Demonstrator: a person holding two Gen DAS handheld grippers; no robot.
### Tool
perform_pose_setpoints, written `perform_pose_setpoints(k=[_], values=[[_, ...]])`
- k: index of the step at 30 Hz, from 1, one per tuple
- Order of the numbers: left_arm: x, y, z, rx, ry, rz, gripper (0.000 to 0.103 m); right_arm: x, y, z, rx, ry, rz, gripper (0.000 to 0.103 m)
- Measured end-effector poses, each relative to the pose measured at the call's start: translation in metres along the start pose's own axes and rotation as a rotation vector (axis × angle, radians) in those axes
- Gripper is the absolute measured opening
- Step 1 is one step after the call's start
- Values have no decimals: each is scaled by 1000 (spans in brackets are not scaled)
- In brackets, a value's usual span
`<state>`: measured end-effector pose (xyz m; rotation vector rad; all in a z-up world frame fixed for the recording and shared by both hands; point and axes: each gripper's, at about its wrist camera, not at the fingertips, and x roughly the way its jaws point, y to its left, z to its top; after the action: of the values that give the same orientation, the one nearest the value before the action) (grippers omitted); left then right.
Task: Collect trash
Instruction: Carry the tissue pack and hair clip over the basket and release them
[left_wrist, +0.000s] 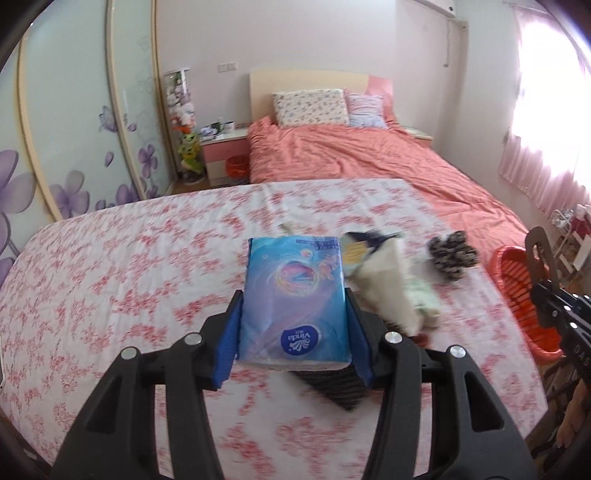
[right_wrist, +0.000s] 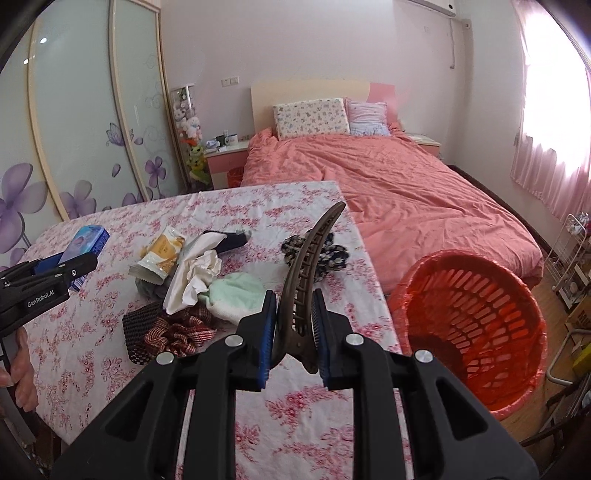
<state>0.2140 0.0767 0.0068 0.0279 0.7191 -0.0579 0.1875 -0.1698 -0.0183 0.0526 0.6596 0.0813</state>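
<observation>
Left tool (left_wrist: 293, 325) first: its jaws stand about half spread and clamp the sides of a blue tissue pack (left_wrist: 295, 295), lifted clear above the flowered desk (left_wrist: 110, 277). Moving right, the trash pile is in the middle of the desk: a yellow snack wrapper (right_wrist: 160, 256), crumpled white paper (right_wrist: 195, 277), a green cloth (right_wrist: 236, 293) and a checked scrunchie (right_wrist: 177, 334). Right tool (right_wrist: 294, 332) is nearly closed, pinching a brown hair claw clip (right_wrist: 306, 266) by its hinge end, the clip pointing up and away. Furthest right, the orange basket (right_wrist: 476, 325) stands on the floor just beside the desk edge. I judge I'm mid-carry with both loads; next I need to swing each tool over that basket and release.
</observation>
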Motion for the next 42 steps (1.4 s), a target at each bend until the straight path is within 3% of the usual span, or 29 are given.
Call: perform_pose_setpoints(k=[18,42], values=[[-17,-127,11,126,-32,-212,51,-34,-74,-7,101,-59,-85,20],[17,-281,1,273,26,-434,51,-31,-176,-29,240,-52,-163,20]])
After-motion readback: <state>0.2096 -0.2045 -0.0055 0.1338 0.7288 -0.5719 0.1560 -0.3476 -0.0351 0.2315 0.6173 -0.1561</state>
